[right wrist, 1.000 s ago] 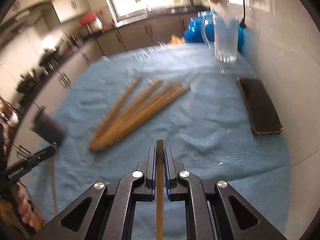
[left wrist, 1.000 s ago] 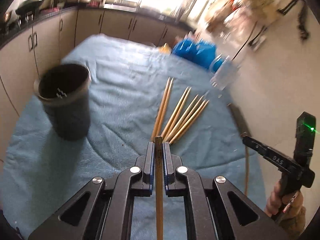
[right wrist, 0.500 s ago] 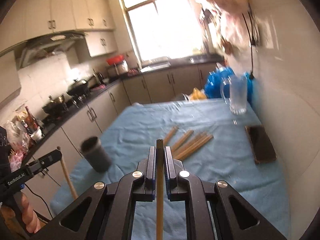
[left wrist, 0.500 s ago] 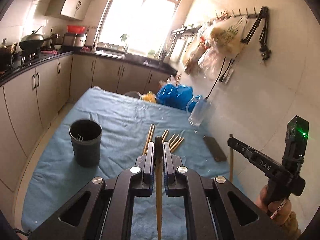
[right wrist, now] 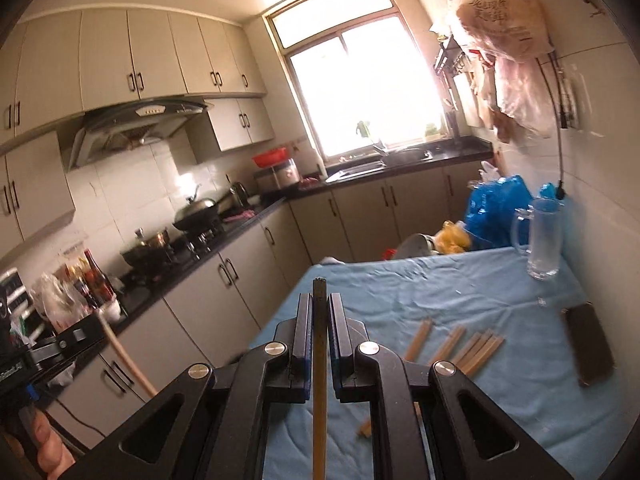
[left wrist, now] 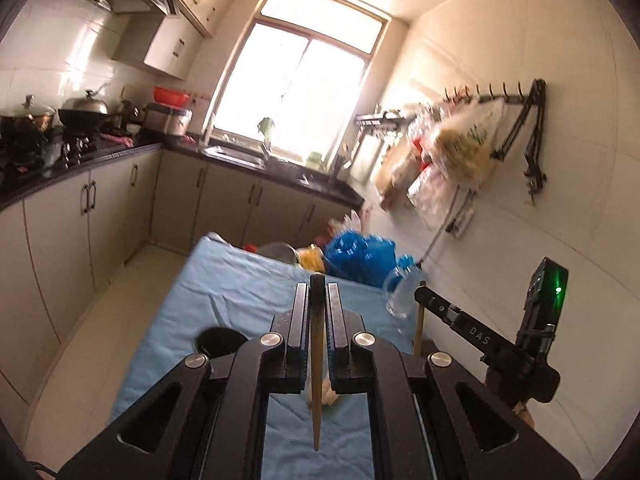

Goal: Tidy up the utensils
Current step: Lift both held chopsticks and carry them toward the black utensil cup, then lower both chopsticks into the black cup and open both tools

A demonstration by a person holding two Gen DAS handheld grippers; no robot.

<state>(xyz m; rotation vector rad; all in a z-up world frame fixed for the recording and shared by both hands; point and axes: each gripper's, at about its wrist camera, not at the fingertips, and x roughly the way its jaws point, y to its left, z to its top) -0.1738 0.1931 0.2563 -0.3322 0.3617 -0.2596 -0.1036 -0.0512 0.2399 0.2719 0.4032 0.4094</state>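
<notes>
Chopsticks are the utensils here: long, slim sticks of pale tan wood with squared ends. One chopstick (left wrist: 318, 364) is pinched between the closed jaws of the left gripper (left wrist: 318, 296), its darker blunt tip poking out just past the fingertips and its shaft running back down between the black arms toward the camera. A second chopstick (right wrist: 319, 380) is clamped the same way in the right gripper (right wrist: 319, 304), jaws drawn tight against its sides, the flat end standing just proud of the blue-lined pads (right wrist: 306, 334).

The remaining loose chopsticks (right wrist: 468, 348) lie flat on the blue cloth (right wrist: 460, 292) covering the table, fanned in a rough bunch with their ends toward the far side; their near ends are hidden behind the right gripper's body. A dark phone (right wrist: 588, 348) lies on the cloth to the right of them, near the wall, and a clear glass mug (right wrist: 542, 240) stands upright beyond it.

In the left wrist view, the rim of a black cup (left wrist: 218, 340) shows on the cloth, partly hidden behind the left gripper's arm. The right gripper (left wrist: 416, 294) is visible at the right edge of that view with its own stick hanging below. Both views are tilted up enough to take in the window and cabinets.
</notes>
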